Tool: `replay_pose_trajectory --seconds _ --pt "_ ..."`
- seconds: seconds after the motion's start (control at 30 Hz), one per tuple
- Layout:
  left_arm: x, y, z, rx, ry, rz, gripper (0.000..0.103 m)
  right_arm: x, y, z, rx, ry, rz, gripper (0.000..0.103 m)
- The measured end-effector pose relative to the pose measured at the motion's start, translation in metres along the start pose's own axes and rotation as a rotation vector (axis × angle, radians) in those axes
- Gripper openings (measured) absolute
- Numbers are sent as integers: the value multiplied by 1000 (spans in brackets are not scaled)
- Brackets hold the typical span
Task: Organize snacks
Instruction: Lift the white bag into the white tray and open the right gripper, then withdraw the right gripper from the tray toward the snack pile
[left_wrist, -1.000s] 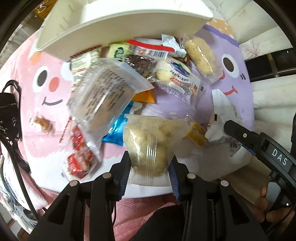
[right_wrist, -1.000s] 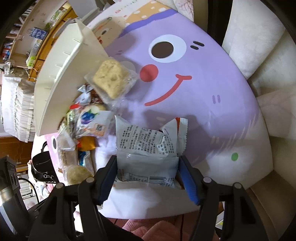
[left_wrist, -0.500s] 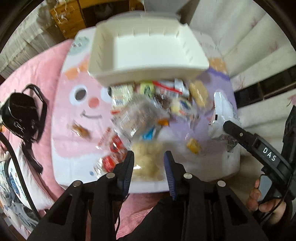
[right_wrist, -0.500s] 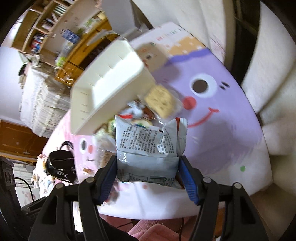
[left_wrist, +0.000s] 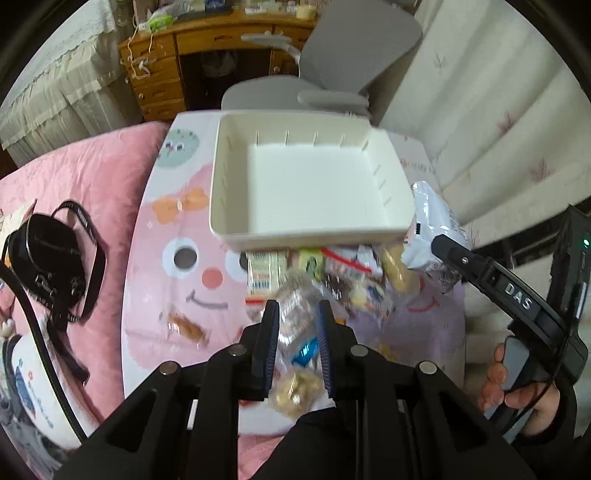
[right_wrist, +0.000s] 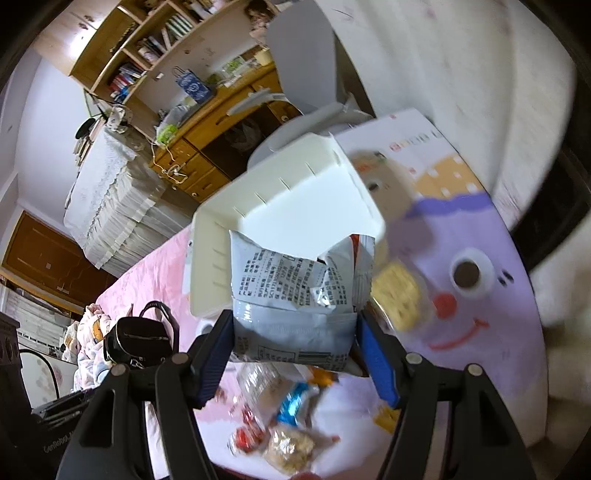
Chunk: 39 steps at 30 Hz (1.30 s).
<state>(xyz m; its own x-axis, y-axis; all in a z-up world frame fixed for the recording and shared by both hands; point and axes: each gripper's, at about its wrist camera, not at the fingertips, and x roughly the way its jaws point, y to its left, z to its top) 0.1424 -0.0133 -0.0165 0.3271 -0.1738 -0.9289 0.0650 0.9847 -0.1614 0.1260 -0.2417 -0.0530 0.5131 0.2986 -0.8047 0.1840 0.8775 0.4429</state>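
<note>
Right claw grasps grey snack packet mid-frame before white bin; left view alone shows left claw clenched, empty. Earlier it straddled the yellow snack, now on the worktop.

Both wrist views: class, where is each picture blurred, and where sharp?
Left wrist view: the snacks smear, while the white box and the left gripper stay sharp. Right wrist view: the mat blurs; the grey packet in the right gripper reads crisp.
</note>
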Motion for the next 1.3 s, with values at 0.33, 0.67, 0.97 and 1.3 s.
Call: replay_pose_trajectory --seconds 0.33,0.67,0.97,1.3 --pt "8 36 20 -38 -55 -39 25 34 47 44 -183 -147 -3 74" --pt "4 55 8 -81 -96 -16 38 46 50 50 -190 -167 -41 88" --pt "-8 52 -27 -89 -133 4 54 19 38 15 -229 -171 -59 89" --pt "5 50 -91 -130 -14 30 65 -16 9 -45 -255 -168 -91 90"
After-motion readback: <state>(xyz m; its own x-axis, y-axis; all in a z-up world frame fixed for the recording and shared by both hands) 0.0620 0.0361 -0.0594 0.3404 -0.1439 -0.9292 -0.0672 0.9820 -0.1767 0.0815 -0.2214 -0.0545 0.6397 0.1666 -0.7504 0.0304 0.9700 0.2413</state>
